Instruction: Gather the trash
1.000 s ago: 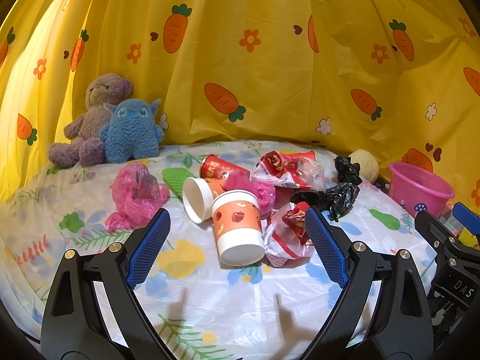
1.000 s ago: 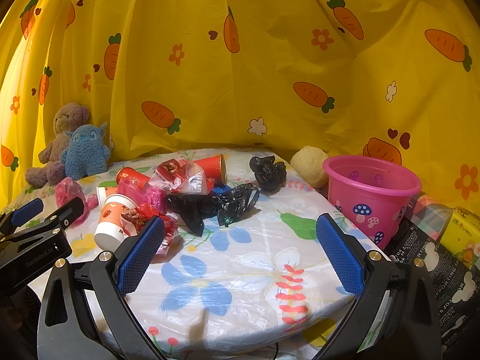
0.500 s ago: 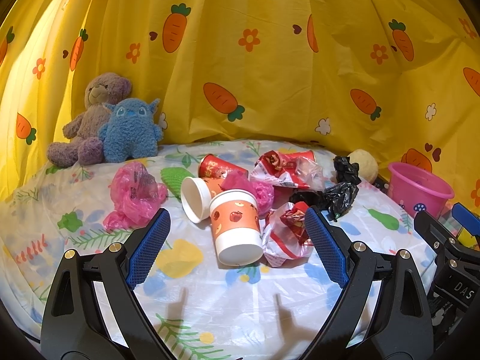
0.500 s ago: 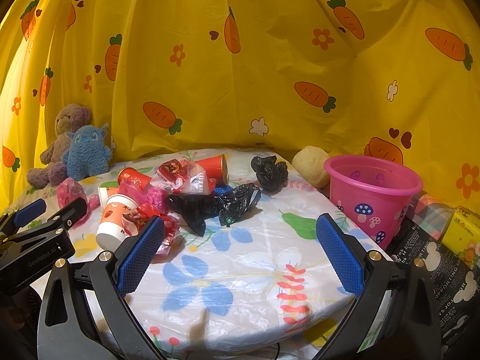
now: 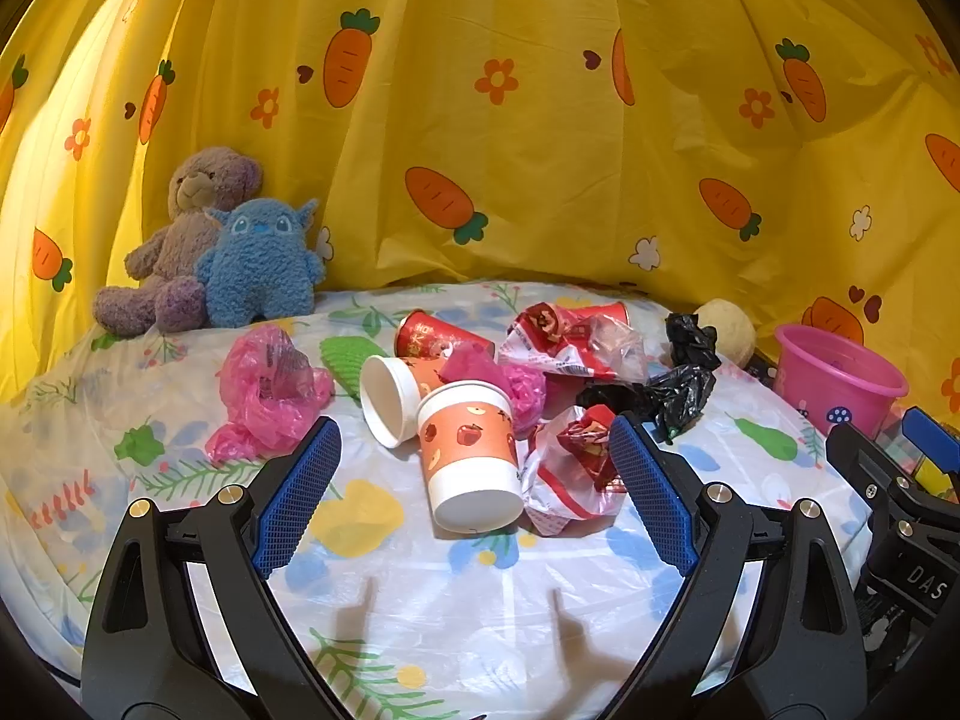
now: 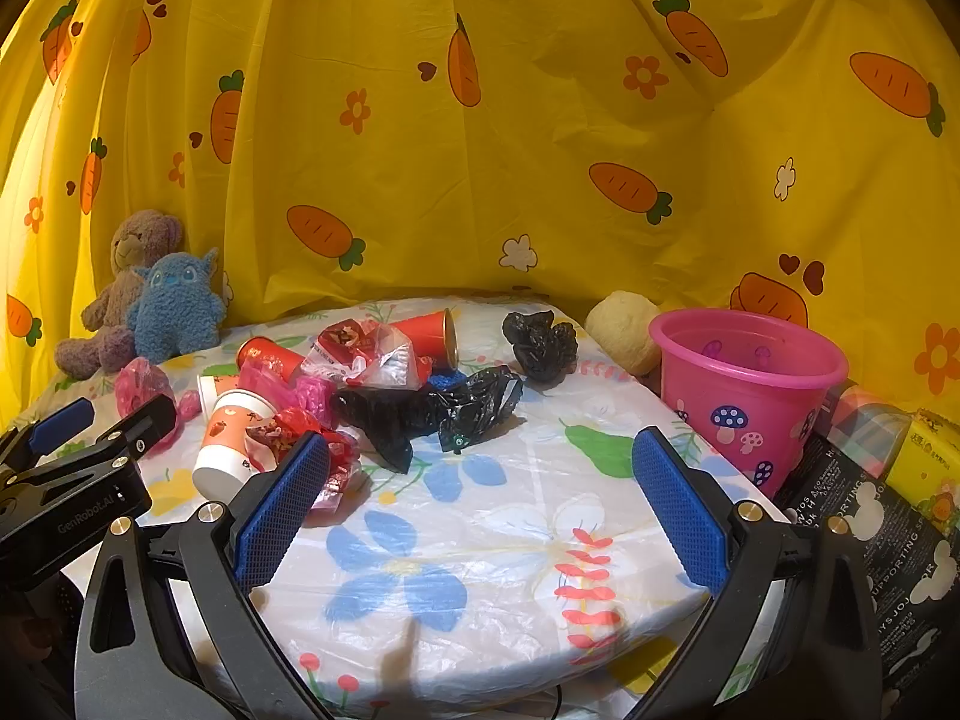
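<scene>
Table [image 6: 480,540] with flowery plastic cover, trash [image 5: 480,396] piled mid-top, yellow carrot curtain [image 6: 540,150] behind. Left gripper [image 5: 474,498] and right gripper [image 6: 480,504] wide, empty.

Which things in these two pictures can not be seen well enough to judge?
- Floor of the pink bucket: right wrist view, hidden by its own front wall; left wrist view, partly cut off by the right hand-held gripper.
- Red cup behind the clear wrapper: whether anything is inside, both views.
- Print on the dark box: right wrist view, cut by the edge.
</scene>
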The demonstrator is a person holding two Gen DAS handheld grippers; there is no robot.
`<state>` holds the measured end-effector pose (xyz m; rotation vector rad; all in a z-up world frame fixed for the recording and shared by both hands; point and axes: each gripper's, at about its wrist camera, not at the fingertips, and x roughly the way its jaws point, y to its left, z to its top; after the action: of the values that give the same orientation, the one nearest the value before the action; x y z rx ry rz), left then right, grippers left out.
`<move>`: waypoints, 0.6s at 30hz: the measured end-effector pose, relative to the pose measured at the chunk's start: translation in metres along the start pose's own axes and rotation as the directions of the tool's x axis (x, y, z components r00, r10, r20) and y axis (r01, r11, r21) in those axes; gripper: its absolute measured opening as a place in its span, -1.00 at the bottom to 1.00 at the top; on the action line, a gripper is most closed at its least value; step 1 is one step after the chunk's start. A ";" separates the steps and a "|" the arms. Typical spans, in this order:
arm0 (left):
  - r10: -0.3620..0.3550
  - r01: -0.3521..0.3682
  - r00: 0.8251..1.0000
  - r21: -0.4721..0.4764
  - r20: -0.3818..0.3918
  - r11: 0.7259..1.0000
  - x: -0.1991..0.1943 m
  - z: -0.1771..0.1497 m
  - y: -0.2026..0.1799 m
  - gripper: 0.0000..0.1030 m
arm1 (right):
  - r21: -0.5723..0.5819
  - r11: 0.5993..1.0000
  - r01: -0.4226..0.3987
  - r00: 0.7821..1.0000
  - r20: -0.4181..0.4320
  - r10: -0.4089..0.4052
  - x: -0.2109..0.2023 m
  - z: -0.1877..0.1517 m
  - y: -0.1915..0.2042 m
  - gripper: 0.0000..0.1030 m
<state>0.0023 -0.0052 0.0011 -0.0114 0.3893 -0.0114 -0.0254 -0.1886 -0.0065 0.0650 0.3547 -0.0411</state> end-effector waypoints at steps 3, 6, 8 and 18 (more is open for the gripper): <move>0.003 -0.003 1.000 0.001 0.001 1.000 0.000 0.000 -0.001 0.74 | 0.000 1.000 0.000 1.000 -0.001 0.000 0.000 0.000 0.000 0.90; 0.003 -0.003 1.000 -0.001 0.001 1.000 0.000 0.000 -0.001 0.74 | 0.002 1.000 -0.001 1.000 -0.001 0.001 0.000 0.000 0.000 0.90; 0.004 -0.004 1.000 0.000 0.001 1.000 0.000 0.000 -0.001 0.74 | 0.000 1.000 -0.001 1.000 0.000 0.001 0.000 0.000 0.000 0.90; 0.002 -0.002 1.000 -0.001 0.002 1.000 0.000 0.001 -0.001 0.74 | 0.002 1.000 0.000 1.000 -0.002 0.000 0.001 0.000 -0.001 0.90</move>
<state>0.0024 -0.0060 0.0016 -0.0121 0.3873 -0.0088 -0.0248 -0.1891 -0.0072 0.0666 0.3570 -0.0412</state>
